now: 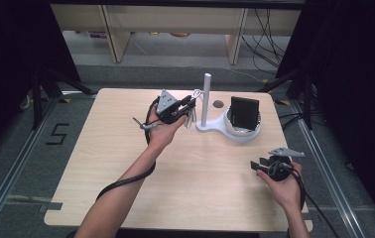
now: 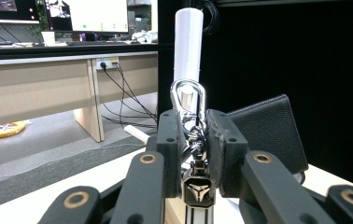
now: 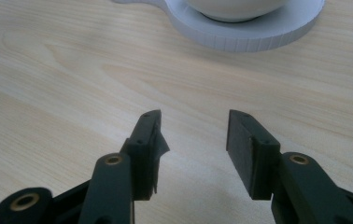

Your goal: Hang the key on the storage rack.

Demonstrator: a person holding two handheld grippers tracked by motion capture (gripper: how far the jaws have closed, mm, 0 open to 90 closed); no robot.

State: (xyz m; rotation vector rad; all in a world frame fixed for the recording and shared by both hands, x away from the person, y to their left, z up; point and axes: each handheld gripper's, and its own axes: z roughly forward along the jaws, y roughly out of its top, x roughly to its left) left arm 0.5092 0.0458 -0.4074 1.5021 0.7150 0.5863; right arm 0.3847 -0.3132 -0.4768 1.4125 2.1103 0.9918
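Observation:
My left gripper (image 1: 189, 103) is shut on a silver key clip (image 2: 188, 100), whose loop stands up above the pads, and a black fob (image 2: 196, 191) hangs below between the jaws. The clip's loop (image 1: 196, 93) sits just left of the white upright post (image 1: 207, 99) of a white stand, a little below the post's top (image 2: 188, 42). A black wallet (image 1: 245, 113) stands in the stand's bowl (image 1: 242, 135). My right gripper (image 1: 256, 166) rests open near the table's front right, with nothing between its fingertips (image 3: 193, 135).
The stand's flat white base (image 3: 258, 32) lies ahead of the right gripper on the light wooden table (image 1: 126, 158). A small dark round hole (image 1: 218, 104) marks the tabletop behind the post. Desk legs and cables stand on the floor beyond the table.

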